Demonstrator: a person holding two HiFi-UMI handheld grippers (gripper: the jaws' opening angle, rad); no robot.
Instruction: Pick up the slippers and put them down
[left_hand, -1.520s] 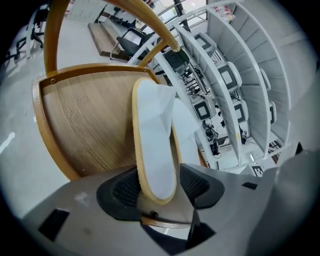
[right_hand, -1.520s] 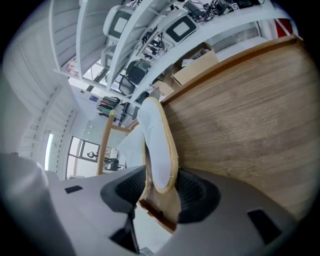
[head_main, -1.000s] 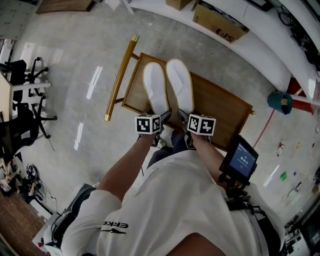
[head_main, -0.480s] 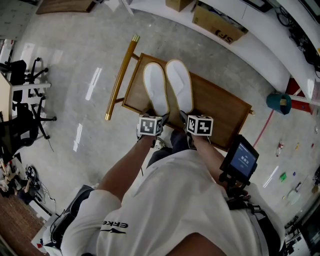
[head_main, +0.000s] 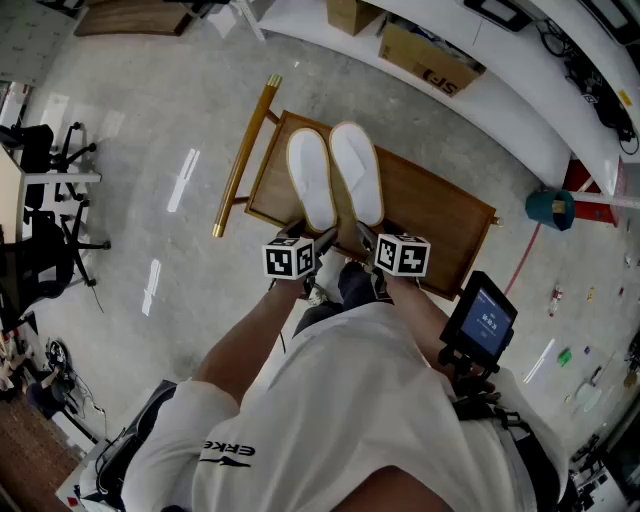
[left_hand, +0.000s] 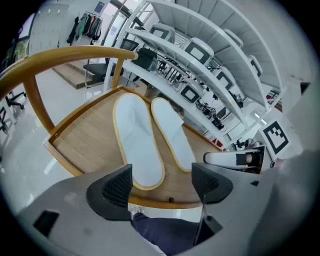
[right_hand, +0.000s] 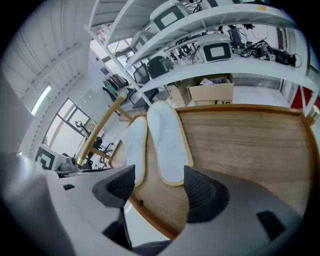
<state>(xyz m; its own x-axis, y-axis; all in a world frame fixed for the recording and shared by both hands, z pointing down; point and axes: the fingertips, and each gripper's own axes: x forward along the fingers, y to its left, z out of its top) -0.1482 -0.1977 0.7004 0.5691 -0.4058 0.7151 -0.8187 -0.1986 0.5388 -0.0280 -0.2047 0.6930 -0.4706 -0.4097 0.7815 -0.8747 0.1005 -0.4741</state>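
Head view shows me the slippers (head_main: 312, 180) lying side by side, soles up, on the wooden seat (head_main: 440, 215). My left hand-held gripper (left_hand: 162, 184) and right hand-held gripper (right_hand: 155, 189) hover at their near ends, jaws just opened wide, gripping nothing.

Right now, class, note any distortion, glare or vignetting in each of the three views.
Head view: streaks of glare on the polished grey floor, the white shelf bends. Left gripper view: fisheye, black corners, the golden wooden chair rail arches; the white tan-edged slippers look sharp. Right gripper view: same black corners, shelves bowed.
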